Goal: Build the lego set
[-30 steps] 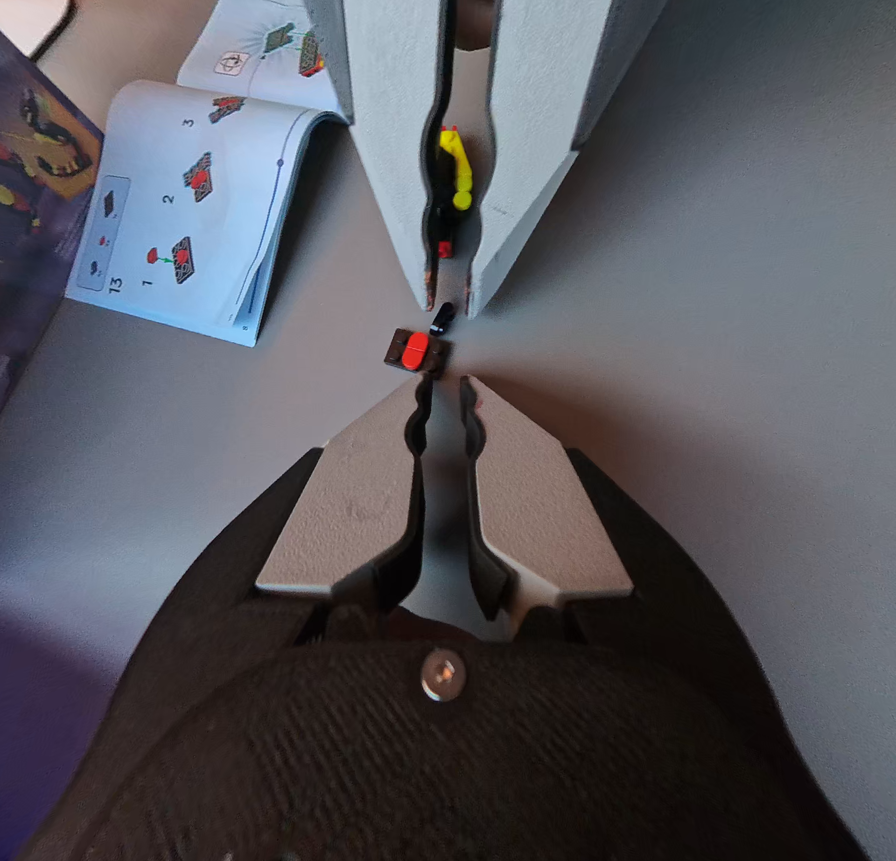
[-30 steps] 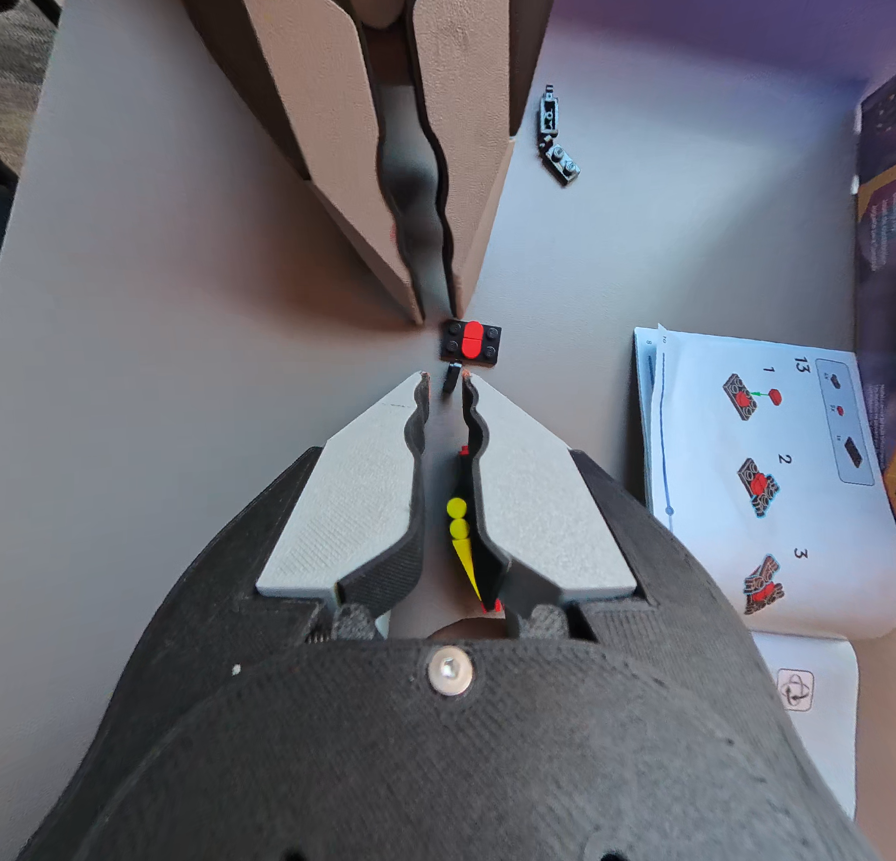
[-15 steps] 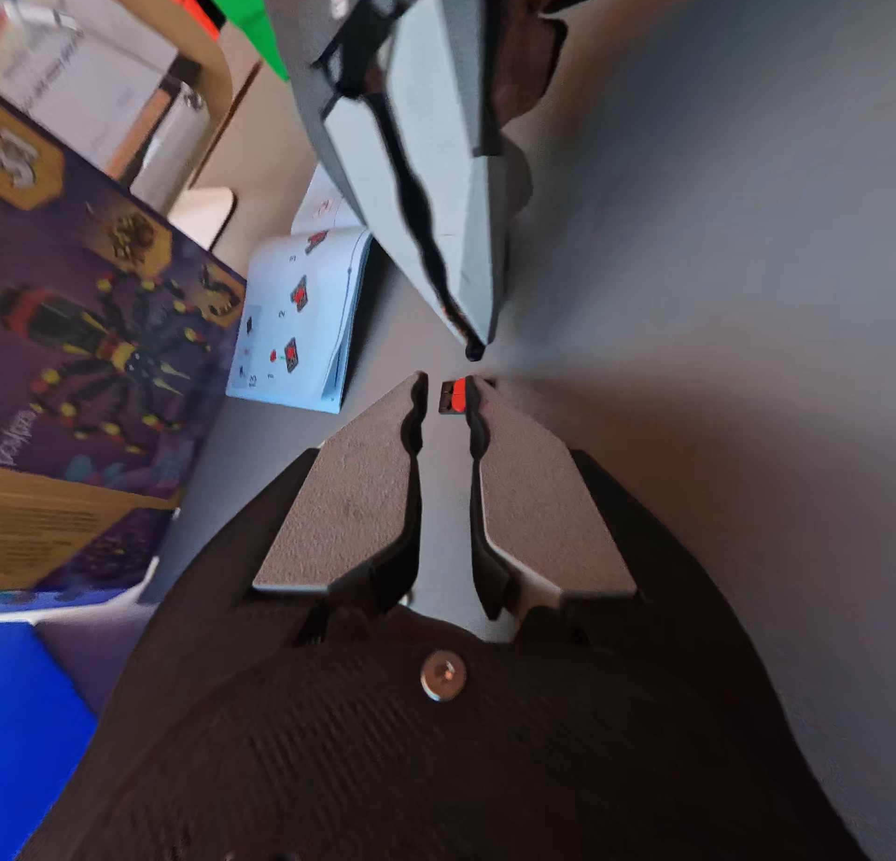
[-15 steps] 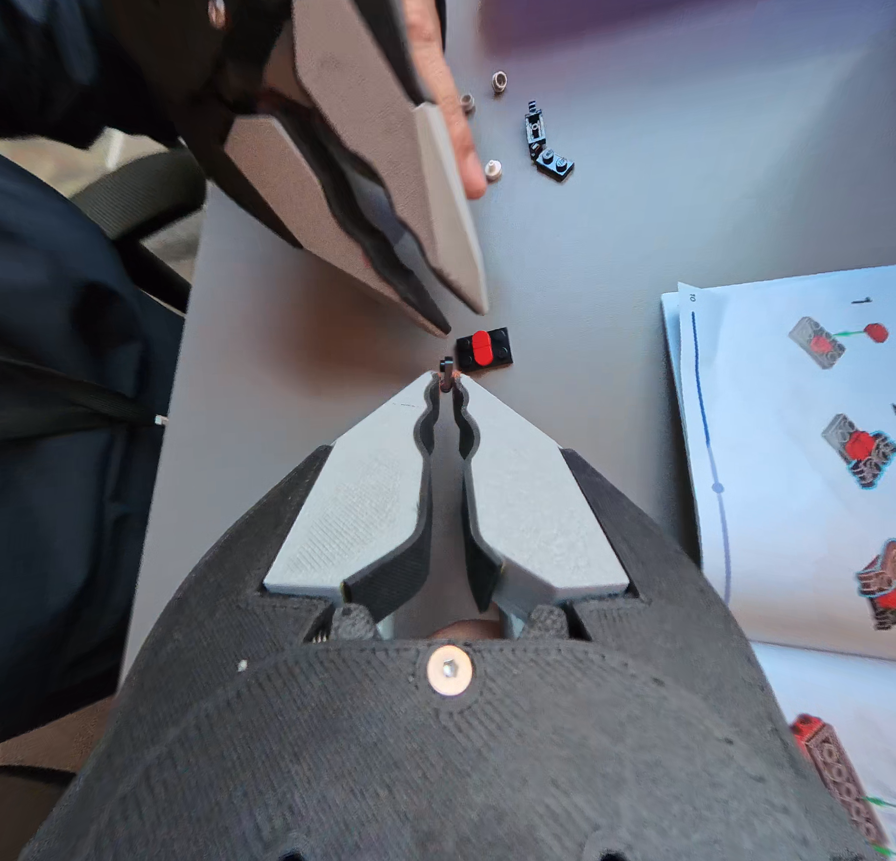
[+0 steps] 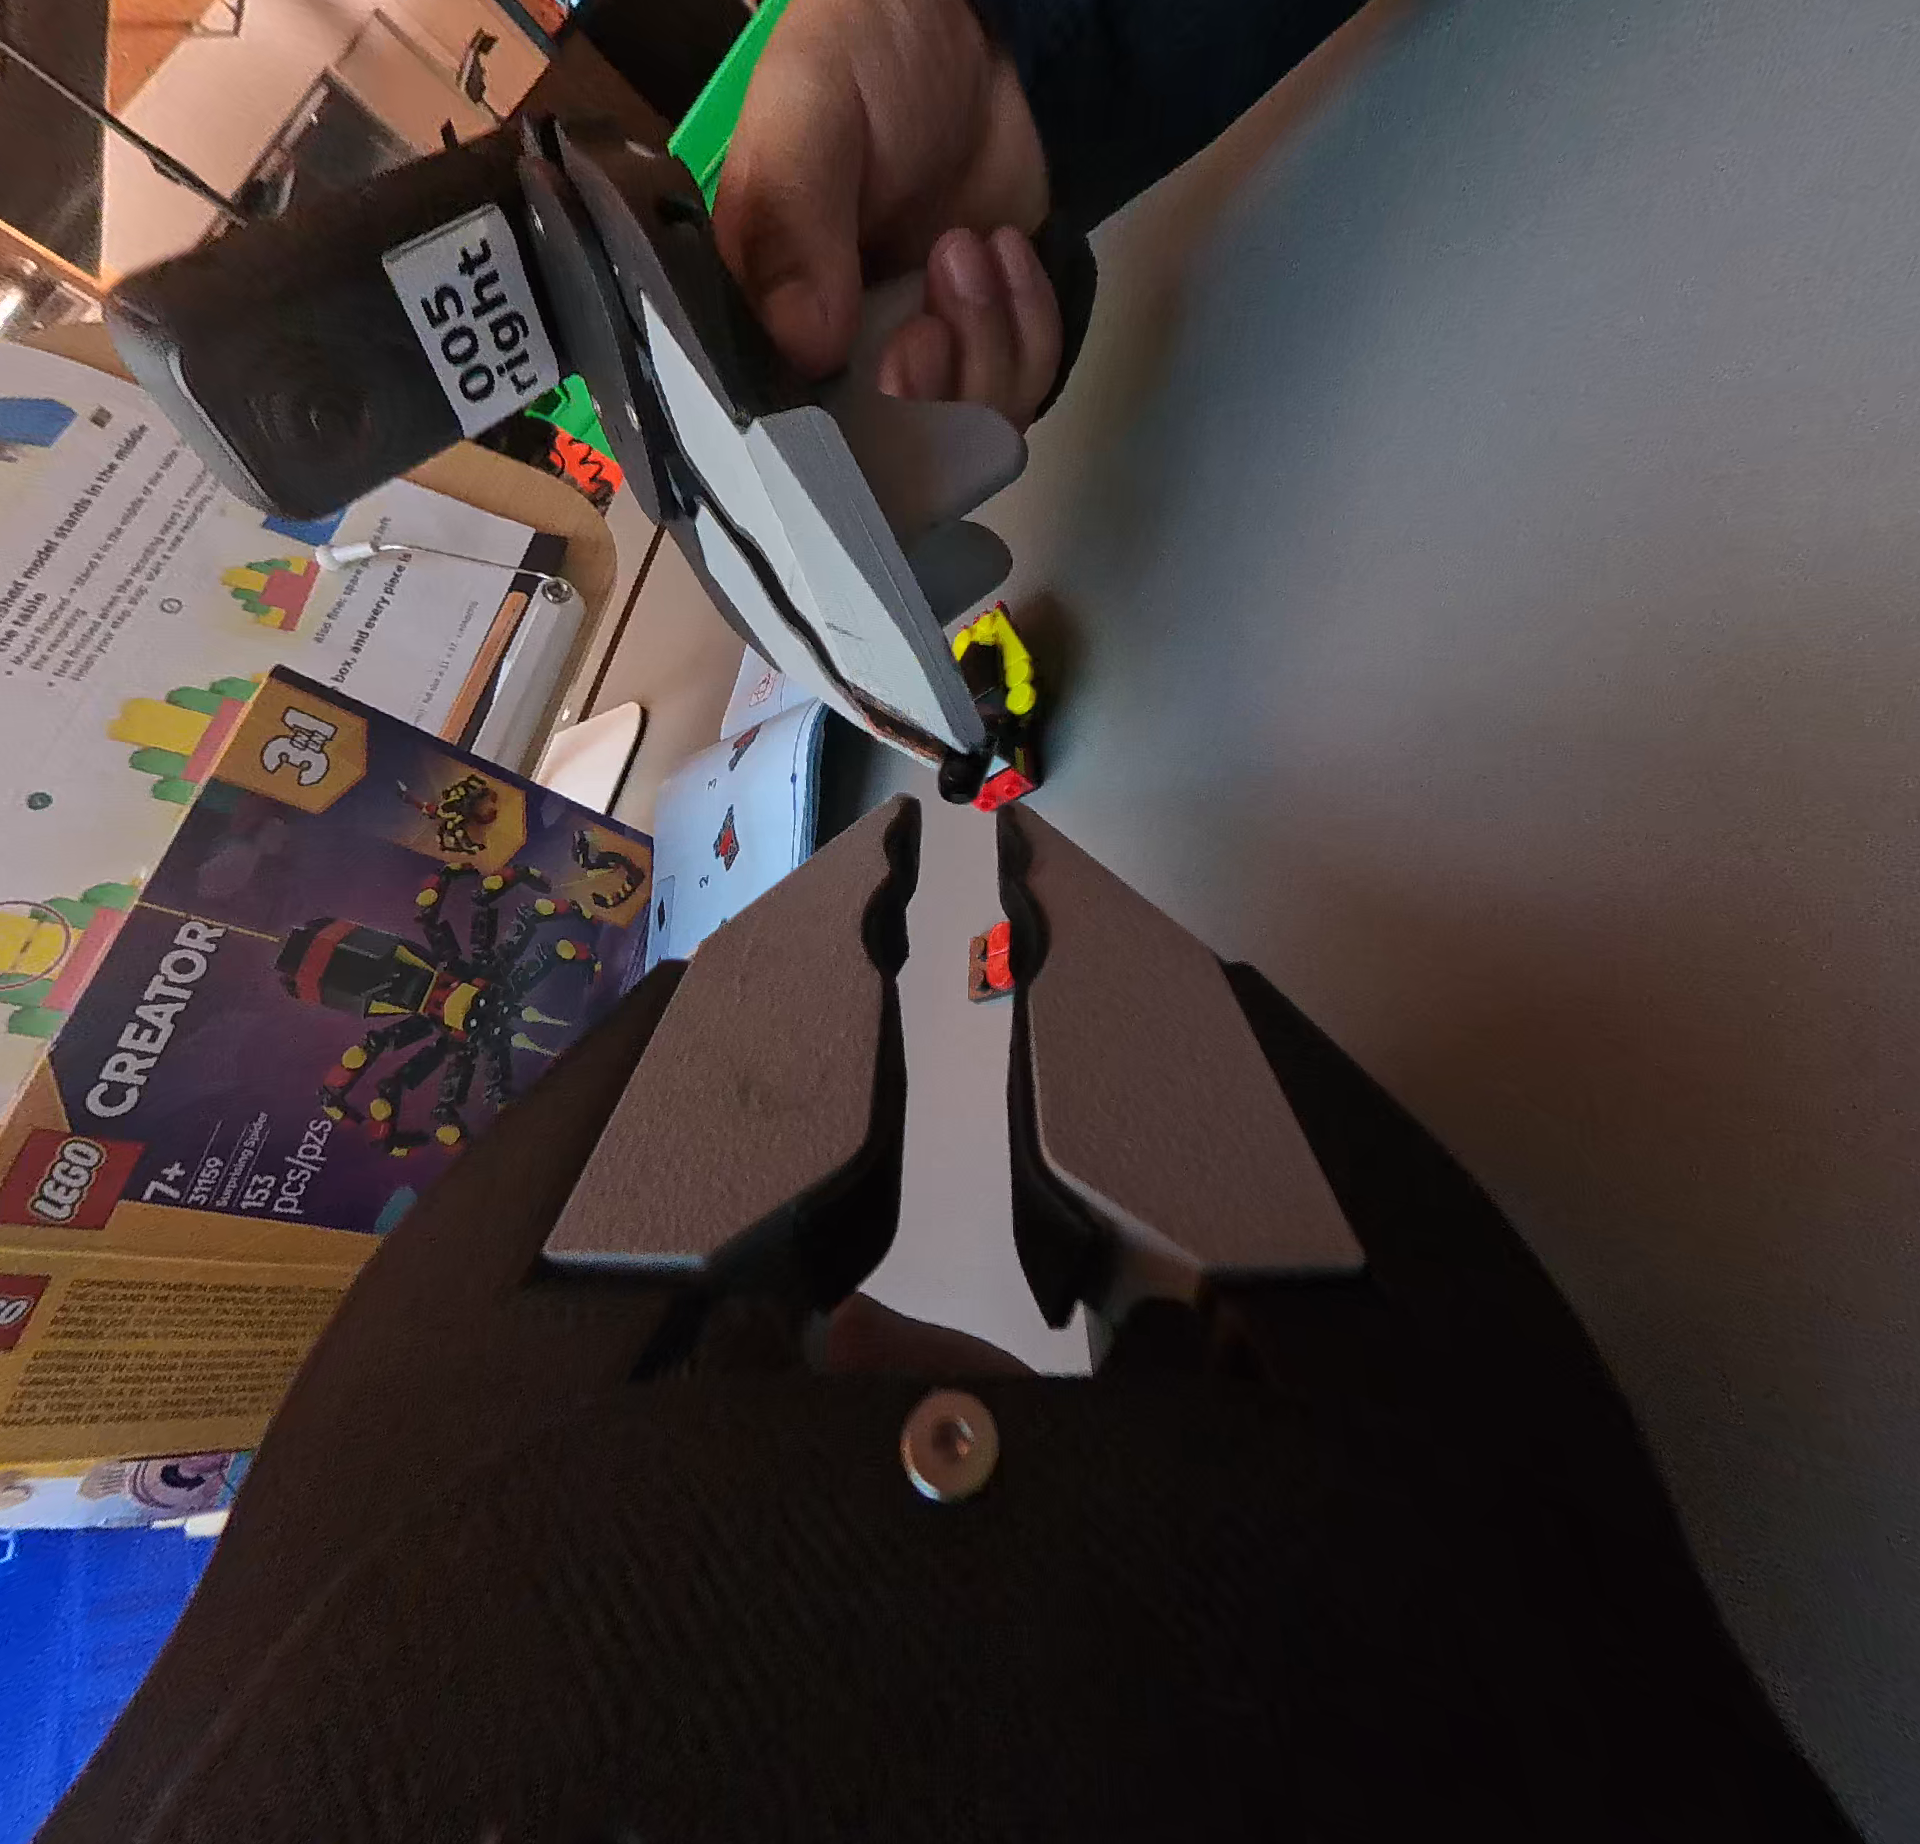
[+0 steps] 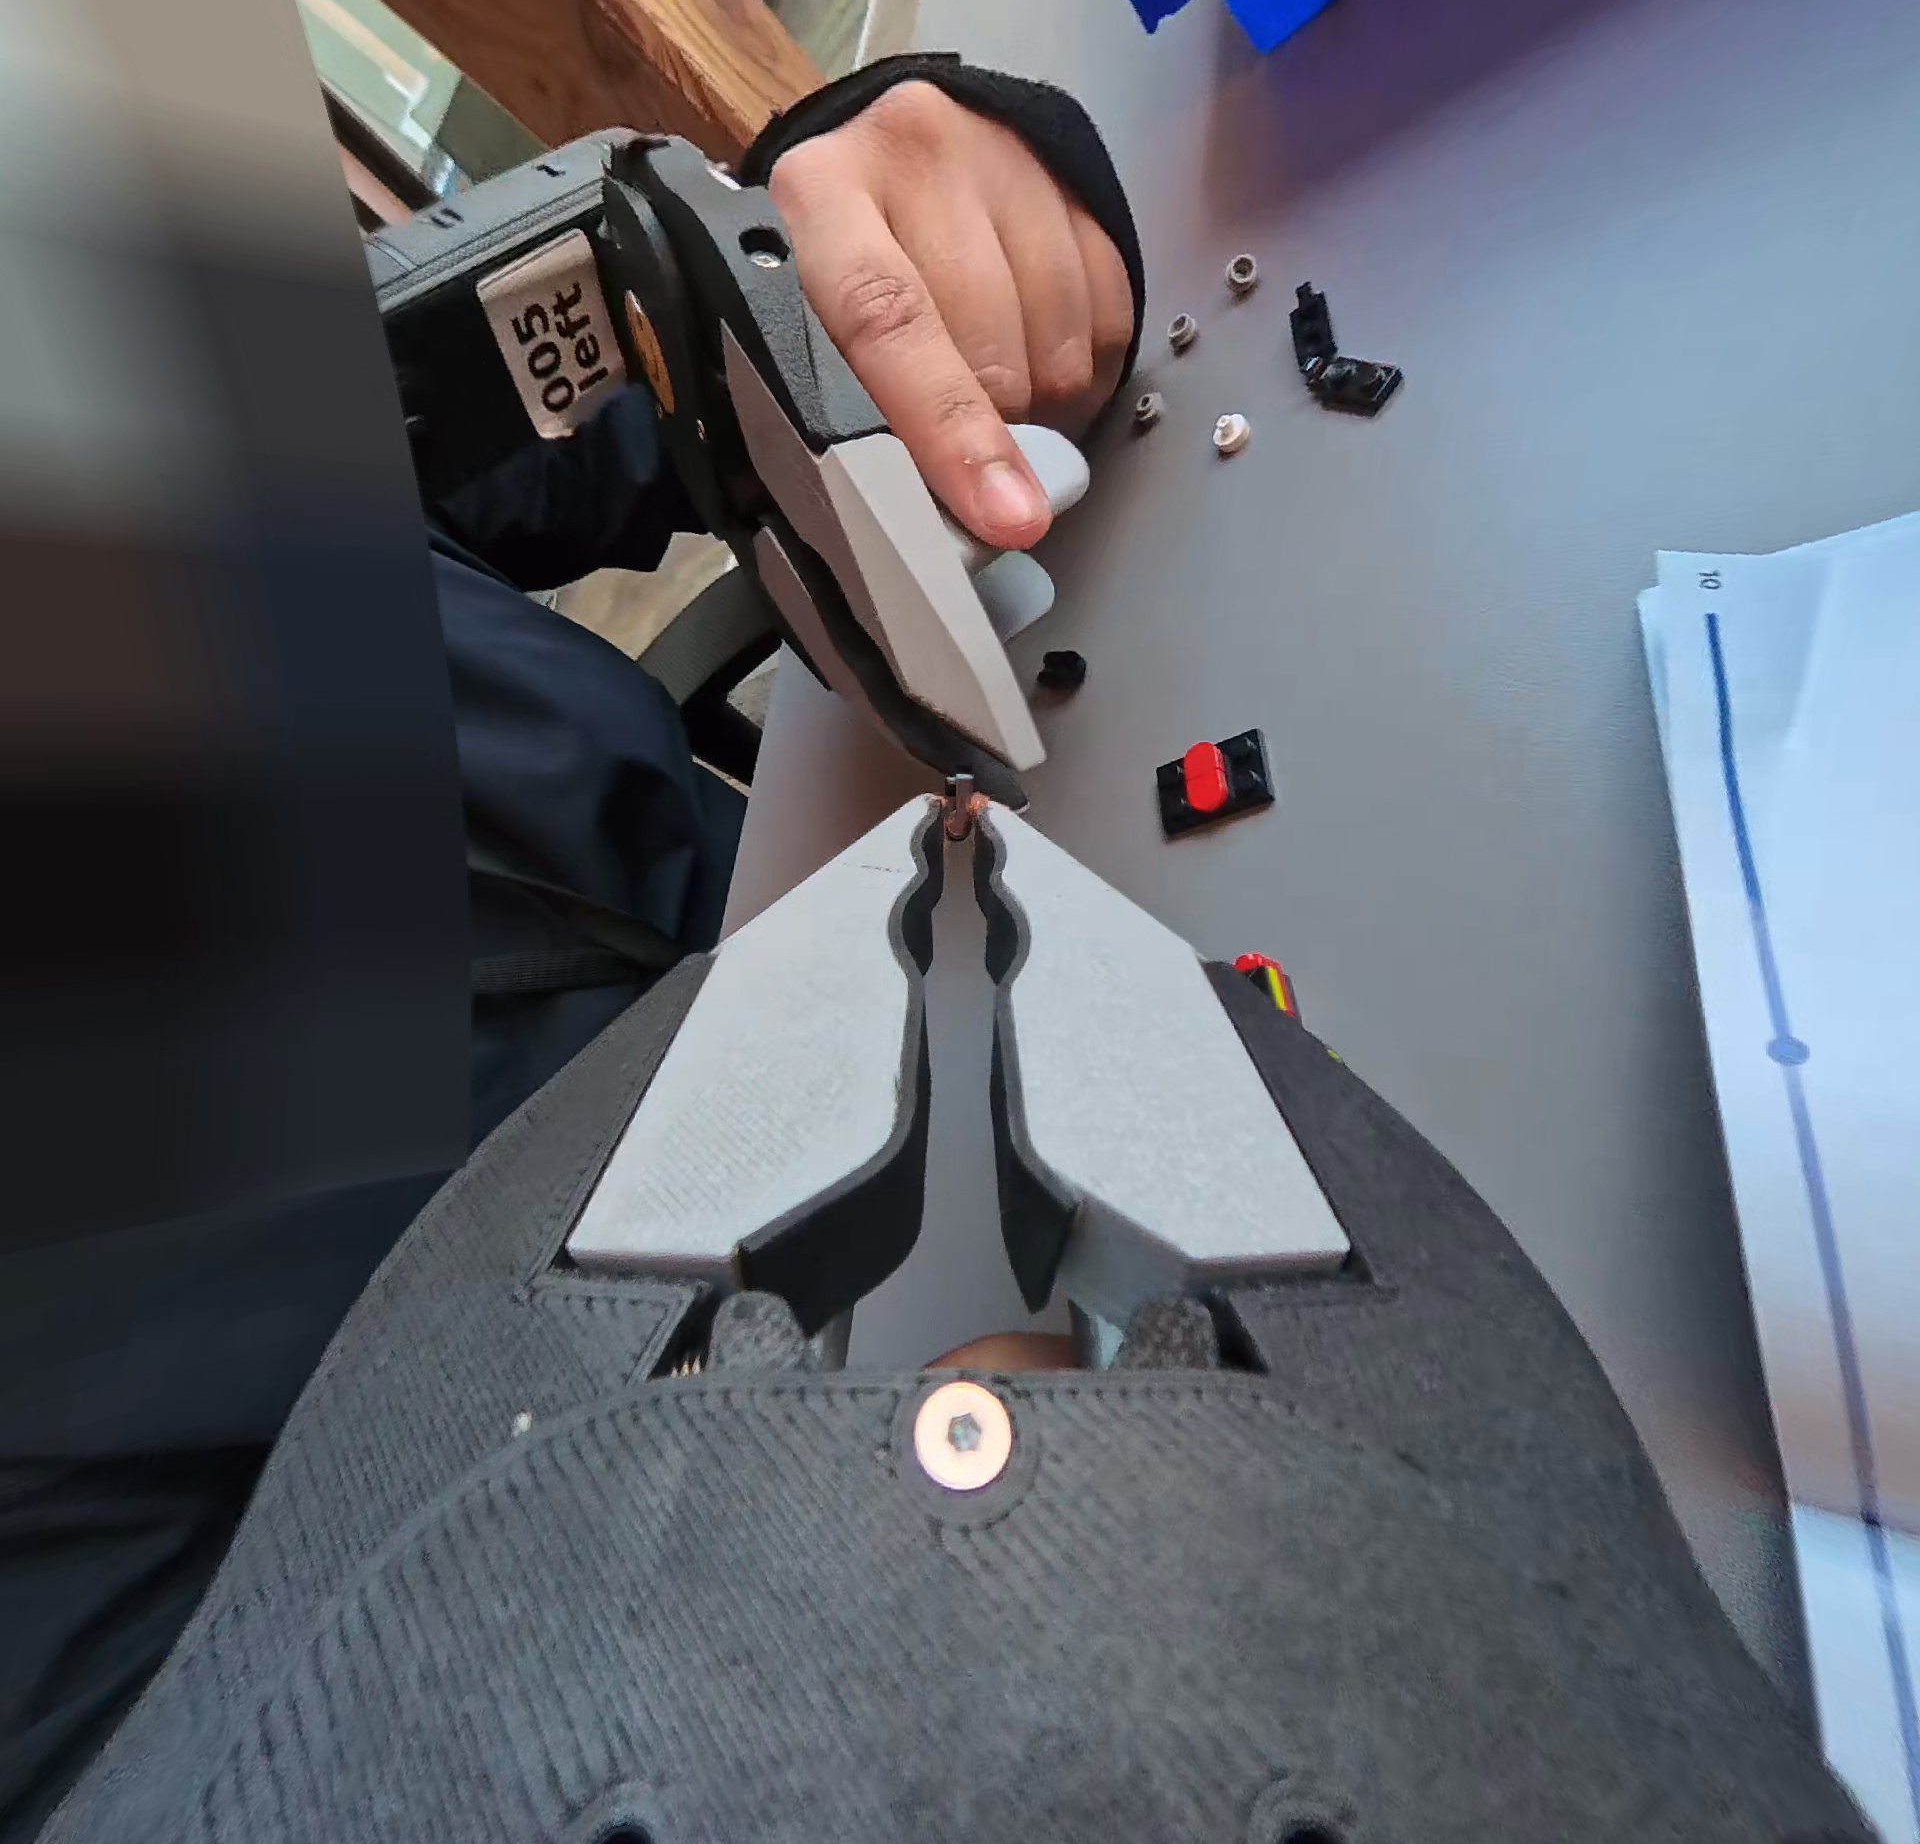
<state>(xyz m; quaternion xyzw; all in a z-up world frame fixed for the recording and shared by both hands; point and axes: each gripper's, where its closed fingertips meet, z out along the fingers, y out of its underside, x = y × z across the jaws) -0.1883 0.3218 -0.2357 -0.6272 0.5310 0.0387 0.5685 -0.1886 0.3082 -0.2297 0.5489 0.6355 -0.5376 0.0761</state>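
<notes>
My right gripper (image 6: 956,820) is shut on a small black piece (image 6: 958,795) and holds it above the grey table. It also shows in the left wrist view (image 5: 961,771), coming in from the upper left. My left gripper (image 5: 954,815) is slightly open and empty, with its tips right by that piece; it shows in the right wrist view (image 6: 992,764) too. A black plate with a red tile (image 6: 1216,781) lies on the table to the right, and shows through the left fingers' gap (image 5: 992,963). A yellow, black and red assembly (image 5: 1000,688) lies behind the right gripper.
An open instruction booklet (image 6: 1818,963) lies at the right. Several grey studs (image 6: 1181,331), black hinge pieces (image 6: 1340,360) and a small black round piece (image 6: 1060,667) lie farther back. The set's box (image 5: 312,984) stands at the left. A hand holds each gripper.
My right gripper has shut on the small black piece and lifted it off the table. Both grippers have risen and tilted, and the black plate now lies off to the side.
</notes>
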